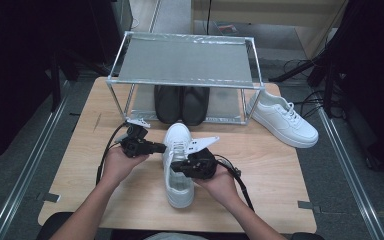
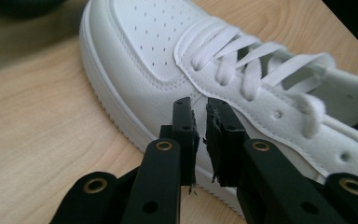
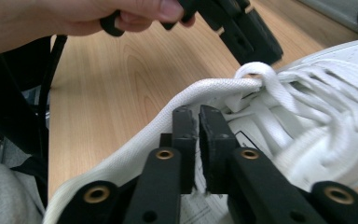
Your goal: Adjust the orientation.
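A white lace-up sneaker [image 1: 179,172] lies in the middle of the wooden table [image 1: 275,185], toe pointing away from me. My left gripper [image 1: 163,148] reaches in from the left at the shoe's side by the laces [image 2: 242,70]. Its jaws [image 2: 200,116] stand a narrow gap apart, and nothing is between them. My right gripper [image 1: 175,166] comes from the right over the shoe's opening. Its jaws [image 3: 198,119] stand just above the padded collar [image 3: 168,121], parted by a slit, with nothing pinched. In the right gripper view the other gripper [image 3: 249,35] shows beyond the laces.
A metal-framed rack [image 1: 185,80] stands at the table's far side with a pair of black shoes [image 1: 181,104] under its shelf. A second white sneaker [image 1: 280,120] lies to the right of the rack. Bare wood lies left and right of my hands.
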A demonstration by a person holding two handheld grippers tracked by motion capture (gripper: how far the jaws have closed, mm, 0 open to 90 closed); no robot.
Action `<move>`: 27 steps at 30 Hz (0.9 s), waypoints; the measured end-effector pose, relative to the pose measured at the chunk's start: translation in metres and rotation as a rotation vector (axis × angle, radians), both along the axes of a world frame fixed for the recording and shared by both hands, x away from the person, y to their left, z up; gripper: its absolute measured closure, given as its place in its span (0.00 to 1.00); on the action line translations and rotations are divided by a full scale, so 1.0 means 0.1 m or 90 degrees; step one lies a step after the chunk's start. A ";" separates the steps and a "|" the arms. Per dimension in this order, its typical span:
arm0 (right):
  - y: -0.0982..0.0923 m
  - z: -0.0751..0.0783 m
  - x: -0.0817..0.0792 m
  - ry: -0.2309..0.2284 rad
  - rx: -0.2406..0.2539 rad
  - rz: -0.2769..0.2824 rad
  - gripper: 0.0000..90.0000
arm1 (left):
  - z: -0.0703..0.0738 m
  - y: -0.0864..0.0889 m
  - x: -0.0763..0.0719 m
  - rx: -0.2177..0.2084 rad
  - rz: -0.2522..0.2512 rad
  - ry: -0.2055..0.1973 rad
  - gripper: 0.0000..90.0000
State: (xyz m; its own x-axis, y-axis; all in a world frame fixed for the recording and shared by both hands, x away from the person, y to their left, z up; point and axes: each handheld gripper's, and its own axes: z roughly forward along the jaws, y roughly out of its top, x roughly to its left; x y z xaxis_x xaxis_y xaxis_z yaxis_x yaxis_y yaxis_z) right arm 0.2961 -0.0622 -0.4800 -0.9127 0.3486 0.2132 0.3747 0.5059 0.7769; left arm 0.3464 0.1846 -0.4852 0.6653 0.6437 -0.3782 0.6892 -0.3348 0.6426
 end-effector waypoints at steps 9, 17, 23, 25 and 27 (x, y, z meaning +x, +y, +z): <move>-0.28 0.17 0.05 0.018 0.052 -0.009 0.88 | 0.11 0.13 -0.05 -0.019 -0.002 -0.016 0.80; -0.49 0.23 0.10 0.020 0.046 -0.024 0.80 | 0.16 0.23 -0.06 -0.035 0.005 -0.033 0.73; -0.69 0.25 0.20 0.004 0.036 -0.071 0.73 | 0.19 0.27 -0.09 -0.039 0.012 -0.046 0.70; -0.77 0.26 0.21 -0.003 0.039 -0.088 0.73 | 0.19 0.27 -0.10 -0.036 0.010 -0.045 0.69; -0.84 0.28 0.23 -0.005 0.042 -0.104 0.72 | 0.19 0.28 -0.11 -0.035 0.010 -0.046 0.67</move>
